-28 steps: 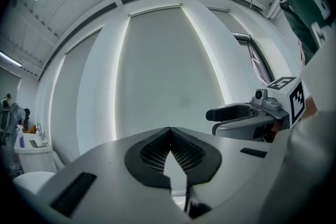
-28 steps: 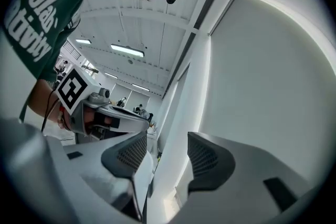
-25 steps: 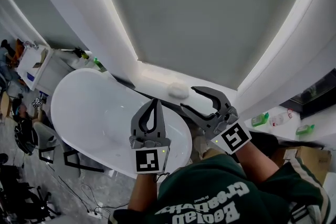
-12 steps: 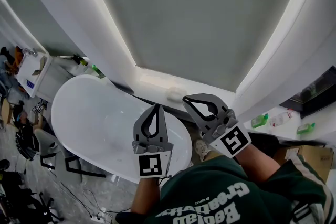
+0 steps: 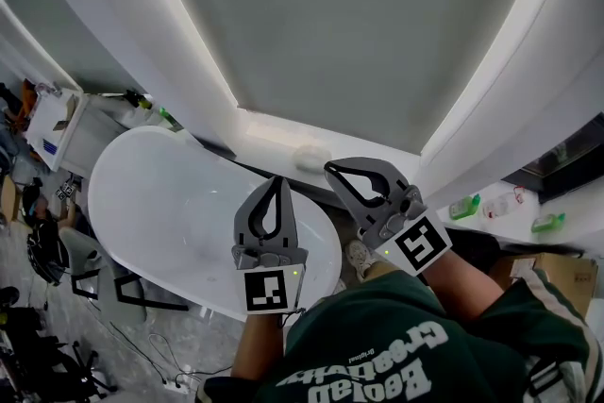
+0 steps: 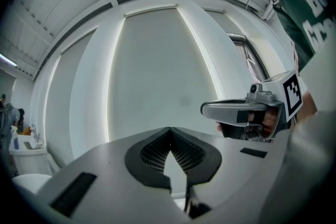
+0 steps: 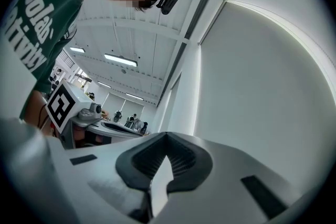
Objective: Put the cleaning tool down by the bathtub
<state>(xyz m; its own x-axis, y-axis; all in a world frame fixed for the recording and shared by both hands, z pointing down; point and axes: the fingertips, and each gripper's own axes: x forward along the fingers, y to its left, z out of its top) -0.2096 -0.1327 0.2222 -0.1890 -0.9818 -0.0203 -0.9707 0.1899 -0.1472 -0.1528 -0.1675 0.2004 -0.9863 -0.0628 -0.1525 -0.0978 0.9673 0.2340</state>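
Note:
A white oval bathtub [image 5: 160,203] lies below me in the head view. On the white ledge [image 5: 264,132] behind it rests a pale rounded pad [image 5: 311,157], possibly the cleaning tool. My left gripper [image 5: 274,180] hovers over the tub's near end, shut with nothing between its jaws; its own view shows the tips [image 6: 169,129] meeting against a grey blind. My right gripper [image 5: 331,170] is beside it, just short of the pad, also shut and holding nothing [image 7: 166,134]. Each gripper shows in the other's view: right gripper [image 6: 206,109], left gripper [image 7: 107,127].
Green bottles [image 5: 464,207] stand on a white counter at the right. A white cabinet [image 5: 58,120] with small items sits past the tub's far end. A black frame [image 5: 132,290] and cables lie on the floor at the lower left. A shoe [image 5: 359,256] stands by the tub.
The right gripper's jaws have gone from wide open to shut, with nothing in them. Both grippers drifted slightly; the left stays shut.

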